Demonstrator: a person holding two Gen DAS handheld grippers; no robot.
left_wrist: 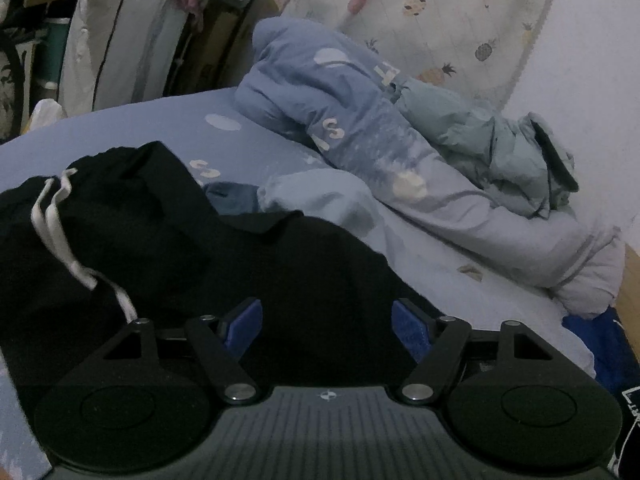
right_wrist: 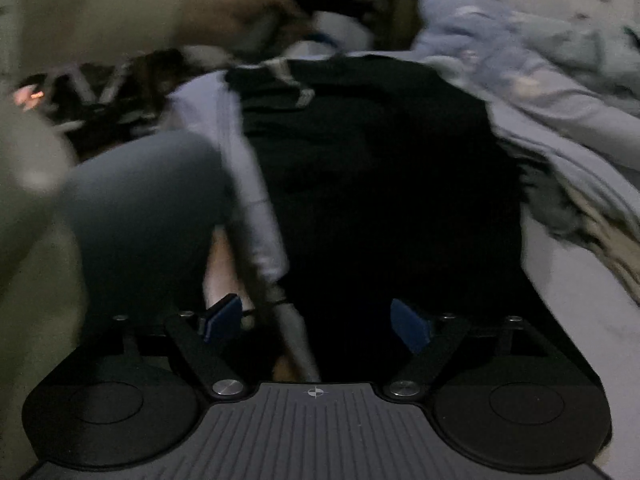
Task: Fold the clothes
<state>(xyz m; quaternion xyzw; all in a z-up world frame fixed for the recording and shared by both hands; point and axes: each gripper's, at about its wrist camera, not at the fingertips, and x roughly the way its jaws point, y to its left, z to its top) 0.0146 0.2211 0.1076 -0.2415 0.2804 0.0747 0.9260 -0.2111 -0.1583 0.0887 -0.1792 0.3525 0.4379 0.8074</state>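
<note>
A black garment with white drawstrings lies rumpled on the blue bed sheet. My left gripper hovers low over its near edge with its blue pads wide apart, and only dark cloth shows beyond the gap. In the blurred right wrist view the same black garment stretches away, with a pale striped band at its far end. My right gripper is open over the garment's near end, nothing pinched between its pads.
A heaped blue duvet and a grey-green jacket fill the bed's far right. A pineapple-print curtain hangs behind. Storage bags stand at the back left. A person's grey-clad leg and beige sleeve are at the left.
</note>
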